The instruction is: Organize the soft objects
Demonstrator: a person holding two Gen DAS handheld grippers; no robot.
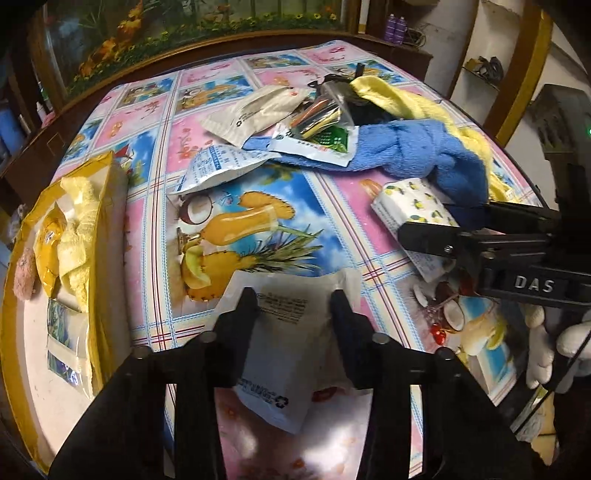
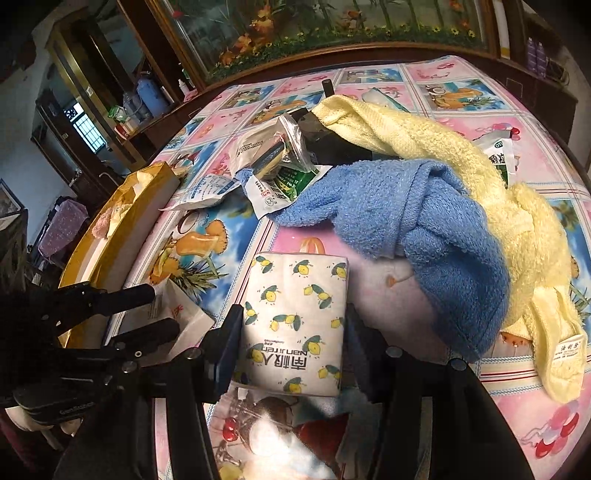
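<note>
My left gripper [image 1: 293,302] is shut on a white pouch [image 1: 288,354] just above the tablecloth. My right gripper [image 2: 293,317] is closed around a tissue pack with a lemon print [image 2: 295,325], which also shows in the left wrist view [image 1: 413,210]. A blue towel [image 2: 406,229] and a yellow towel [image 2: 461,166] lie crumpled behind the pack. Several sachets and a clear zip bag [image 2: 284,147] lie in a pile at the back. A yellow tray [image 1: 44,295] at the left holds a yellow cloth [image 1: 79,236], a pink plush [image 1: 24,273] and some sachets.
The table [image 1: 155,206] has a bright fruit-print cloth. A wooden cabinet with a flower picture [image 2: 332,29] runs along the far edge. Shelves stand at the far right [image 1: 480,70]. The left gripper shows at the left of the right wrist view [image 2: 140,314].
</note>
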